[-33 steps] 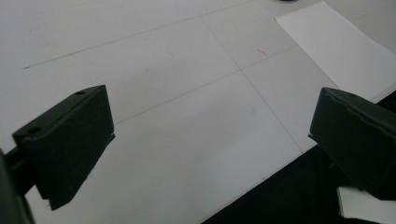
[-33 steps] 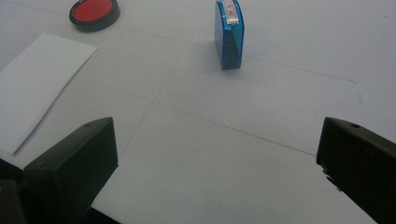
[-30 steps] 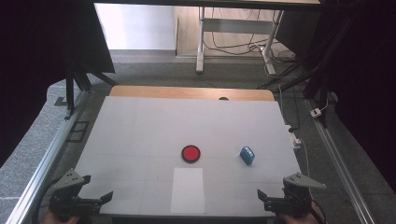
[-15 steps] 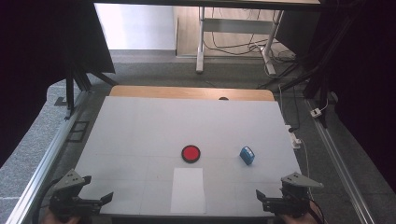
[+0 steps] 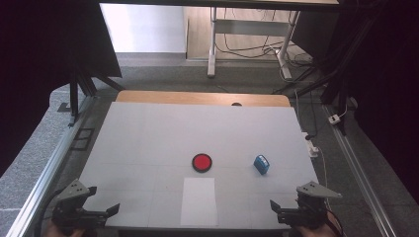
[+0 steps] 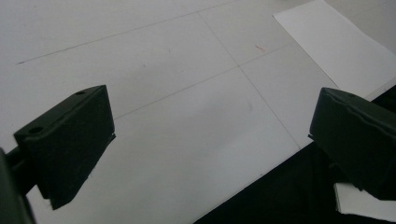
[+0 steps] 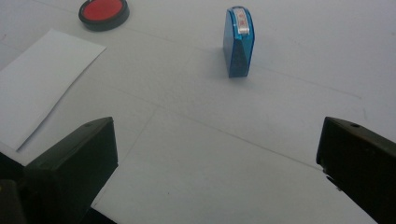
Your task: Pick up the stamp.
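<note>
On the white table [image 5: 148, 138] lie three things: a red pad [image 5: 202, 162] near the middle, a blue stamp [image 5: 261, 164] to its right, well apart from it, and a white sheet [image 5: 199, 201] just near of the pad, reaching almost to the near edge. A wooden strip [image 5: 202, 98] runs along the far edge. Grey floor surrounds the table, metal rails go along the left and right sides, and a desk frame with cables stands far behind.

Much of the table is bare, above all the far half and the left side.

At the near left corner the left gripper [image 5: 111, 209] hovers over the near edge, jaws wide open, holding nothing. At the near right corner the right gripper [image 5: 274, 207] is also wide open and holds nothing. From the right gripper view the stamp [image 7: 238, 41] stands upright ahead of the jaws, apart from them, with the pad [image 7: 103, 12] farther to the left.
</note>
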`<state>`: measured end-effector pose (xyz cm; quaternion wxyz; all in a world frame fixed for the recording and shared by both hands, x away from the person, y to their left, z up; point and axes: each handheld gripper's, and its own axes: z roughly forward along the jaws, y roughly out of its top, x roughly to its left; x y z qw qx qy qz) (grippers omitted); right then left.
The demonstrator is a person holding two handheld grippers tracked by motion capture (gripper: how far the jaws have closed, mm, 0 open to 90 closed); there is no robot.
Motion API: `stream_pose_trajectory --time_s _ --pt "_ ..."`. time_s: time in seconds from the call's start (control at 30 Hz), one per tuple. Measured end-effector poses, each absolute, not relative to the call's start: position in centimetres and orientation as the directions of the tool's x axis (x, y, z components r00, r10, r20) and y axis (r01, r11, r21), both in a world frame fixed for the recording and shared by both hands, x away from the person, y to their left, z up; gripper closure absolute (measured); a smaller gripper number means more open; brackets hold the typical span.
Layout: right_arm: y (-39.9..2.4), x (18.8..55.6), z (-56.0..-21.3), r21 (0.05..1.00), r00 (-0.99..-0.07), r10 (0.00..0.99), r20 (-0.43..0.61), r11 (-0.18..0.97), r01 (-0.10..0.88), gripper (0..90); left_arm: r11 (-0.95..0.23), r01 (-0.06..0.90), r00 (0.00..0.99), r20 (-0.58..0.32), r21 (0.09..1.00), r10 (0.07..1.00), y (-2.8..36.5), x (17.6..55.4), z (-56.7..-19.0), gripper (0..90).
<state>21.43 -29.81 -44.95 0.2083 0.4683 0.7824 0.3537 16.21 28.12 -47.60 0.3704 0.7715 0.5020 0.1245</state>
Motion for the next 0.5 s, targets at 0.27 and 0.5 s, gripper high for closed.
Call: stream_pose_trajectory --time_s 0.27,0.5 --pt "-29.29 21.88 -44.9 0.757 -0.508 0.861 -0.016 0.342 0.556 0.0 -0.233 0.68 0.471 -0.172 0.695 0.865 28.0 16.22 -47.6 0.2" --pt "-28.79 22.22 -44.7 0.764 -0.537 0.843 -0.025 0.362 0.533 0.0 -0.231 0.68 0.471 -0.174 0.695 0.865 28.04 16.22 -47.61 0.2"
